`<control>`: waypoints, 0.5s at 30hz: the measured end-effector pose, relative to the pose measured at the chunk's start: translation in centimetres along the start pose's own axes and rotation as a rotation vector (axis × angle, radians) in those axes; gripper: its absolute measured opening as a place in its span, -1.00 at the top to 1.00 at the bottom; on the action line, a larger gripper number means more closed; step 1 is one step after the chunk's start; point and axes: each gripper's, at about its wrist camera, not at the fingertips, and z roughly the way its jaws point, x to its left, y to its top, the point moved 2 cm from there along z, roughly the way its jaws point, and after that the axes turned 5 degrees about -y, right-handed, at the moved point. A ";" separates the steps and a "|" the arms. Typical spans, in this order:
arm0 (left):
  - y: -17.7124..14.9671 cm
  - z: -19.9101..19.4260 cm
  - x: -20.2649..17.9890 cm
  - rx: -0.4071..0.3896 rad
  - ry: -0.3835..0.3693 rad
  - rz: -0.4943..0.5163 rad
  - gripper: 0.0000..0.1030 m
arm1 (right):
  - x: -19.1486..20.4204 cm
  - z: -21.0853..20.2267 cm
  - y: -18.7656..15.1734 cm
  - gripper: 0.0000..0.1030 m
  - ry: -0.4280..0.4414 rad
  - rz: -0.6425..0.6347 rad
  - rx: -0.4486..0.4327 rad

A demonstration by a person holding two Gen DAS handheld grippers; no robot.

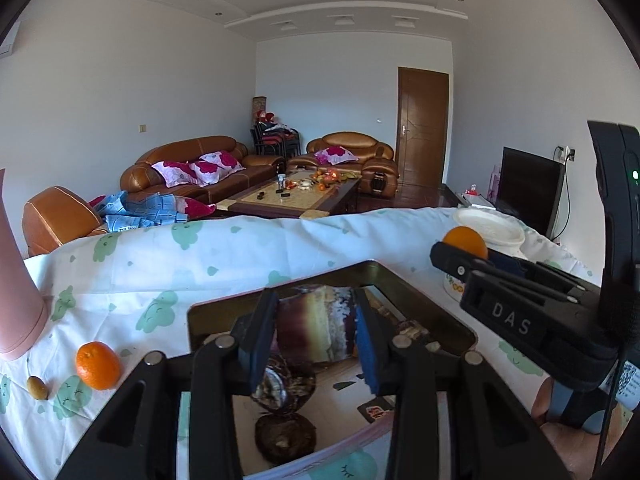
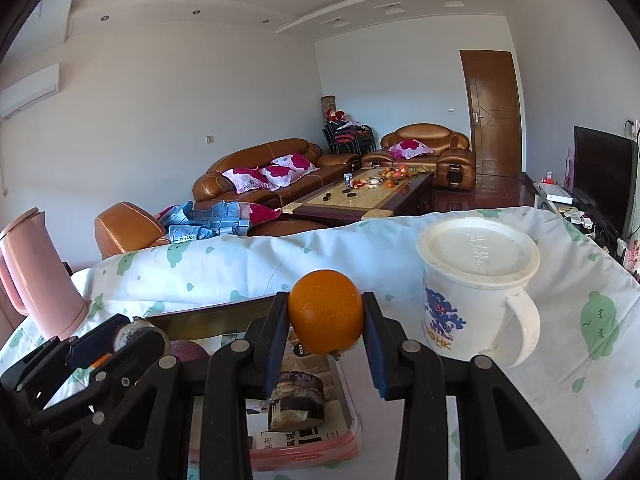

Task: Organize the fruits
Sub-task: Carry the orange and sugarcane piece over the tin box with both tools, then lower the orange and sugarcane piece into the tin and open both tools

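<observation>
Orange was the fruit in the right gripper (image 2: 326, 346). Its blue fingers (image 2: 276, 344) were pressed on both sides of the orange (image 2: 325, 317), which sat high up between them, near the tips. It hung over the tray (image 2: 352, 436), not touching it. I think it was held there because the tray was where the fruit should go.

The left gripper (image 1: 316, 336) was clamped on a fat purple piece of sugarcane (image 1: 314, 324). That piece sat deep between its fingers (image 1: 258, 330), with one pad on each side. It was over the tray (image 1: 400, 280) too, and I could not tell if its bottom end touched the tray. Two more dark pieces (image 1: 285, 412) lay in the tray already, so this one was likely joining them.

A second orange (image 1: 98, 365) and a small brown fruit (image 1: 37, 388) waited on the surface (image 1: 224, 276), left of the tray and well apart from both grippers. They looked like the next ones to pick up.

A white mug (image 2: 476, 292) with a lid stood just right of the held orange, and a pink jug (image 2: 38, 272) stood far left. I think both grippers would need to go down gently, so nothing rolled off.
</observation>
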 end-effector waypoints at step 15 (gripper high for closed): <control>-0.4 3.4 -1.0 0.136 -0.001 -0.003 0.24 | 1.4 5.1 -0.3 0.27 0.027 -0.079 0.130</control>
